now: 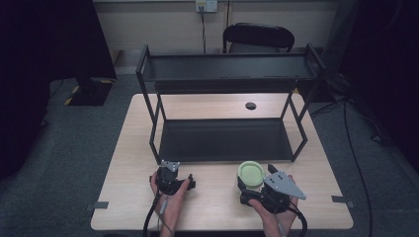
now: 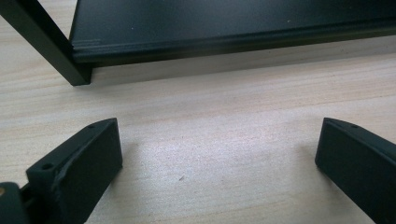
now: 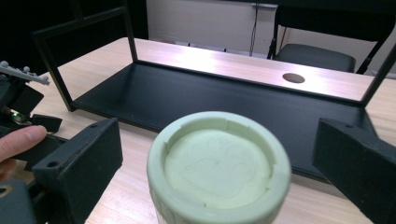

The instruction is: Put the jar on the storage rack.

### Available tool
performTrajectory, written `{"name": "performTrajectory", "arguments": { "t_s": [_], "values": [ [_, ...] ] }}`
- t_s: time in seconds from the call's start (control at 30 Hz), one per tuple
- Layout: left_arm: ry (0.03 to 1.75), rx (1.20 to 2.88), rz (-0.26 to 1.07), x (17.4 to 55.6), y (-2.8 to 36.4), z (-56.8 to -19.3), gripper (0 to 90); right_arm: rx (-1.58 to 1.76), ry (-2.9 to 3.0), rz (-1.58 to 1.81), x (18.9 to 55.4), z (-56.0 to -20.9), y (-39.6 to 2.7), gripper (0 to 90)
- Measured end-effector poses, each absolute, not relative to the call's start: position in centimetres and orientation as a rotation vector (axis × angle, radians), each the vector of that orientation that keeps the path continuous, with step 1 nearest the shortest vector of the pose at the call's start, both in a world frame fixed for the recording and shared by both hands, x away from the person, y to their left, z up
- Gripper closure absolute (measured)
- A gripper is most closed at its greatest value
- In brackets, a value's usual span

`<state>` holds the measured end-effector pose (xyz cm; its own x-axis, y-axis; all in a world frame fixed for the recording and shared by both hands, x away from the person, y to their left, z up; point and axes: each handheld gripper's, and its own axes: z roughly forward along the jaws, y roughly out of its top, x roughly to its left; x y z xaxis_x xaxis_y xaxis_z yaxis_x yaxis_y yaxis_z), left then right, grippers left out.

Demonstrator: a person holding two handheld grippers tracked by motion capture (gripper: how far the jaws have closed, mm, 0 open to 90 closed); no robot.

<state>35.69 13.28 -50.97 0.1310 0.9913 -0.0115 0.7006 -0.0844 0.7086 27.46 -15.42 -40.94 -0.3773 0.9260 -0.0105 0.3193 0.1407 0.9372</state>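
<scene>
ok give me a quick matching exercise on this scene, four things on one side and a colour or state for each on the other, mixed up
Things:
1. jar
2. shelf rack
3. left gripper
4. table

Colour or state:
A. open over bare wood
B. pale green, lid on
C. light wood
D. black metal, both tiers bare

Pairs: 1-B, 2-D, 3-A, 4-C

Pale wood table (image 1: pixel 217 197), matt black metal rack (image 1: pixel 222 140)
</scene>
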Motion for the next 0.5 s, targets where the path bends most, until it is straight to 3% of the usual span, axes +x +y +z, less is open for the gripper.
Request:
{"name": "performTrajectory", "arguments": {
  "t_s": [0.5],
  "values": [
    [1.627,1.847,0.663,35.7,13.3,-51.0,0.1,1.257,1.852,1.196,29.3,-43.4,-14.8,3.1]
  ]
}}
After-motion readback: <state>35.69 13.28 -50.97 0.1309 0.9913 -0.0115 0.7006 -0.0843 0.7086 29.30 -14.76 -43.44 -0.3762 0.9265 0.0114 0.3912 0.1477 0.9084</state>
